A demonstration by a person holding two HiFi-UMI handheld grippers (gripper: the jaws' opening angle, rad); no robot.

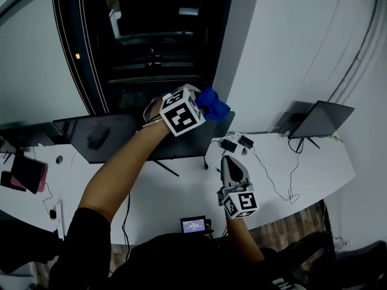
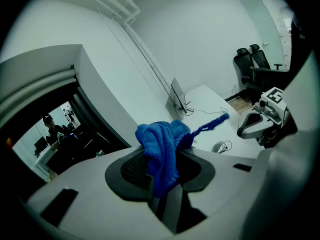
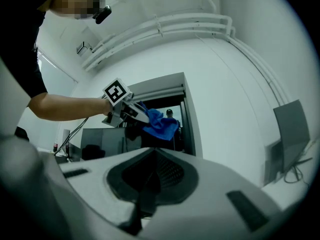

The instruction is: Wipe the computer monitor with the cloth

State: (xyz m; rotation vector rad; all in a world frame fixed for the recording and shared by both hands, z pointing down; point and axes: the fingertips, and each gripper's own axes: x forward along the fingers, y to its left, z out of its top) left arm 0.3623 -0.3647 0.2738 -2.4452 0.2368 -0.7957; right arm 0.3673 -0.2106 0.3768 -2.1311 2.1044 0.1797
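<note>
Fingers (image 2: 172, 206) of our left gripper (image 2: 162, 186) are clenched on a blue cloth (image 2: 161, 146), which bunches up out of them, with a thin strip trailing off to the right. From the head view, our bare left arm reaches forward and up, and the cloth sits at the upper right corner of the wide dark monitor (image 1: 130, 139). We cannot tell whether the cloth touches the screen. The monitor stands on a long white desk (image 1: 181, 189) against a white wall, with a dark doorway (image 1: 157, 47) behind it. Our right gripper (image 1: 231, 162) is held lower and nearer to us, over the desk, just below the monitor's right end and apart from the cloth. Its own view shows its jaws pressed together with nothing between them. That same view looks up at the left gripper and the cloth, raised in front of the doorway above the monitor. Two small black adapters (image 1: 237, 142) lie just right of the monitor, and a thin cable (image 1: 272, 183) runs from them across the desk. An open laptop (image 1: 320, 121) stands at the desk's right end, well apart from the monitor. A small device with a lit screen (image 1: 193, 224) sits at the desk's near edge, close to our body. A reddish flat object (image 1: 28, 173) lies at the far left
</note>
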